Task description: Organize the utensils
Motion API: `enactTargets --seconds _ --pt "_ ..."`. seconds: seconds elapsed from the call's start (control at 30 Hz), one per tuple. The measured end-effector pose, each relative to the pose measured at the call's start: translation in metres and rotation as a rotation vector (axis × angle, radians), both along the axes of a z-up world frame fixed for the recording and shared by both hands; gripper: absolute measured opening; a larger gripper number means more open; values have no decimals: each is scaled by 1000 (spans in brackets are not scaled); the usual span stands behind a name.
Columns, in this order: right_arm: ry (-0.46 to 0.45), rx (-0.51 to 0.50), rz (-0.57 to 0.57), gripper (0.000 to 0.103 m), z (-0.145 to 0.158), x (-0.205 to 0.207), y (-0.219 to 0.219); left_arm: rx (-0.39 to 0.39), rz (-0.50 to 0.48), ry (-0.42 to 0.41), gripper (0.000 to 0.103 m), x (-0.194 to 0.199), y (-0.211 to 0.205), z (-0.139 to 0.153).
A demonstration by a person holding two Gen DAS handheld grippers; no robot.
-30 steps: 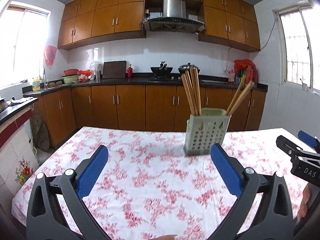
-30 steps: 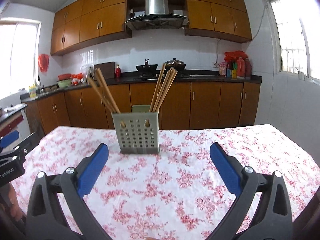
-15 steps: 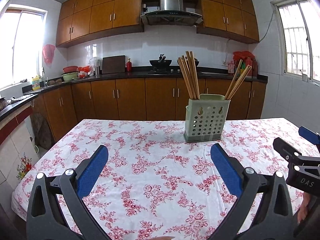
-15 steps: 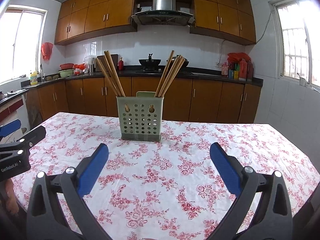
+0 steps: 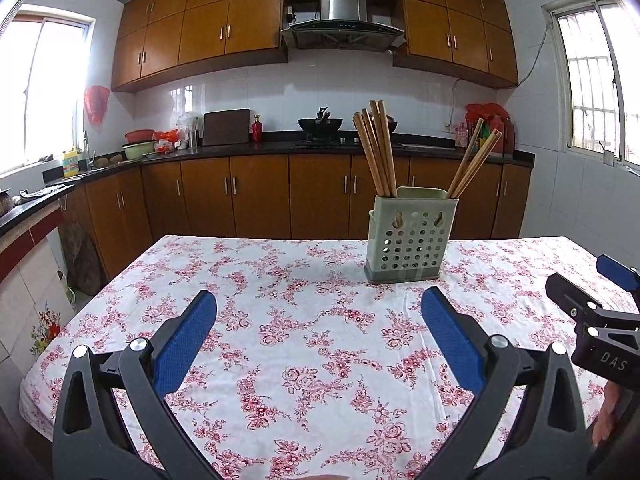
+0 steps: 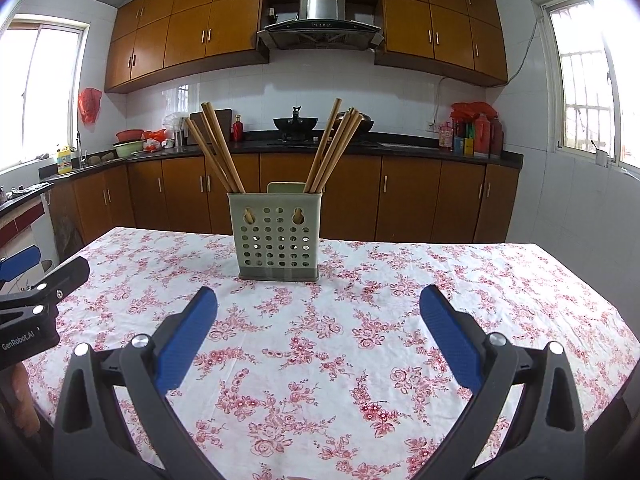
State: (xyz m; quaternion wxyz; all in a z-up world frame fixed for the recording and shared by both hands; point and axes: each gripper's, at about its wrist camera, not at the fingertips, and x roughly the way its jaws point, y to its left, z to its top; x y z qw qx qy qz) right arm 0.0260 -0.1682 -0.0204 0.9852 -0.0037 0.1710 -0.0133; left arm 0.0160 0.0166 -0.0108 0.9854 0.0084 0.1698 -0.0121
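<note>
Both jaws are spread wide, nothing held: left gripper (image 5: 319, 312), right gripper (image 6: 318, 310). Chopsticks (image 6: 218, 148) are kept in the holder (image 6: 276, 236) mid-table (light plastic); it could be tipped by a careless reach.

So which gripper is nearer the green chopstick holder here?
Right, though only slightly. The right gripper faces the green chopstick holder nearly head-on, just right of it. The left gripper sits off to its left, so the holder appears right of centre.
</note>
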Motion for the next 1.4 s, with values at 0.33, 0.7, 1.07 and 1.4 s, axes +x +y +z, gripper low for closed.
enactTargets --seconds 0.33,0.7,1.07,1.4 --pt "1 4 -4 99 -1 1 -1 2 -4 2 101 0 -2 0" --pt "0 5 -3 99 -1 0 -2 2 -4 1 101 -1 -2 0" --pt "1 5 -3 99 0 0 -2 2 -3 2 101 -1 -3 0" --pt "2 6 -4 99 -1 0 -1 2 -3 1 101 -1 -3 0"
